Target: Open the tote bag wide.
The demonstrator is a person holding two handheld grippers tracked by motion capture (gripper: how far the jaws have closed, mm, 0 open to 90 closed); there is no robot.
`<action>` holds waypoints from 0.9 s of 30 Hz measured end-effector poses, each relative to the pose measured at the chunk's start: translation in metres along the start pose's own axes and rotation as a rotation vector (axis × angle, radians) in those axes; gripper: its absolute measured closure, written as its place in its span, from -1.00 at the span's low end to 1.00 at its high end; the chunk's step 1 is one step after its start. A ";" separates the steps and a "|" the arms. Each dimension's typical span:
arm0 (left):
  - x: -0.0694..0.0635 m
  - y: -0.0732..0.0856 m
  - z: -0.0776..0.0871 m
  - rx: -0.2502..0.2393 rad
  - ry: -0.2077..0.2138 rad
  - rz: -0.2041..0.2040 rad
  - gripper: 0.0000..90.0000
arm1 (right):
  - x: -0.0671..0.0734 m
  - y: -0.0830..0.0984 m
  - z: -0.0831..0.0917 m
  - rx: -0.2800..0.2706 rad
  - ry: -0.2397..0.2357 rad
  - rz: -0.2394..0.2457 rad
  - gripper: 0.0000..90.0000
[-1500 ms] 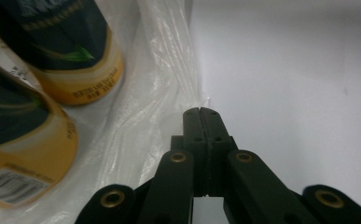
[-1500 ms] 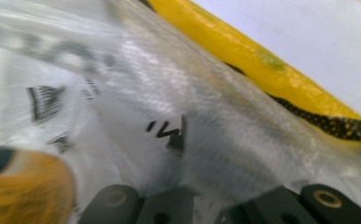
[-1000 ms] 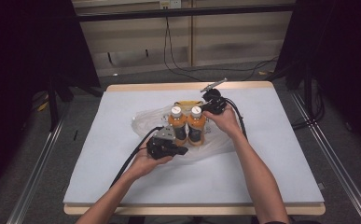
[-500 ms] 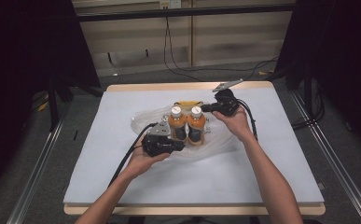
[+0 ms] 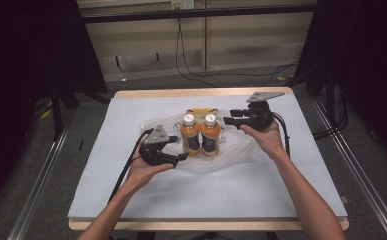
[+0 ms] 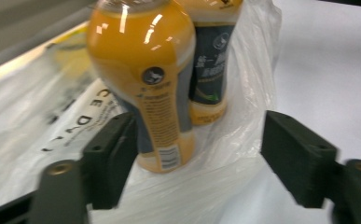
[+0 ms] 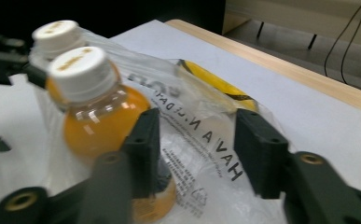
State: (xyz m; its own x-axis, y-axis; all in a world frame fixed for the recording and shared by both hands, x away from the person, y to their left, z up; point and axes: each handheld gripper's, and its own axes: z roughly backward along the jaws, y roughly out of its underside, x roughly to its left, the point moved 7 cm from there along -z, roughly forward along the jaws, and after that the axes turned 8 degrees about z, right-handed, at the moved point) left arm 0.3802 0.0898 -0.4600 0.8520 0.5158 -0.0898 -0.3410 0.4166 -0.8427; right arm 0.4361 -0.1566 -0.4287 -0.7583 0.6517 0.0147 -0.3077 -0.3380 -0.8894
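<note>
High view: two orange bottles [image 5: 201,134] stand upright, side by side and touching, on a crumpled clear plastic bag [image 5: 231,150] mid-worktop [image 5: 281,195], with a yellow item [image 5: 199,111] just behind them. The left gripper [image 5: 181,148] sits just left of the bottles, the right gripper [image 5: 228,116] just right. Left gripper view adds the dark labels and a barcode; right gripper view adds white caps and the bag's black lettering. Both grippers' jaws have just been opening and grip nothing; bag film lies between each pair.
</note>
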 end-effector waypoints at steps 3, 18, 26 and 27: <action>0.003 -0.003 0.007 -0.027 -0.005 0.013 -0.59 | 0.007 0.001 0.012 -0.030 0.016 0.010 -0.22; 0.003 0.015 0.050 -0.031 -0.040 0.046 -0.88 | 0.034 0.028 0.070 -0.096 0.115 -0.021 -0.75; -0.003 0.033 0.063 0.020 -0.015 0.059 -0.92 | 0.044 0.040 0.099 -0.105 0.126 -0.024 -0.80; -0.002 0.036 0.066 0.020 -0.030 0.049 -0.93 | 0.045 0.042 0.102 -0.102 0.135 -0.024 -0.80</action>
State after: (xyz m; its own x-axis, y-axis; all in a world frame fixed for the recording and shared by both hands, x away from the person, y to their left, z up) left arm 0.3399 0.1530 -0.4553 0.8218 0.5581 -0.1145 -0.3901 0.4047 -0.8271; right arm 0.3305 -0.2111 -0.4187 -0.6648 0.7468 -0.0187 -0.2598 -0.2546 -0.9315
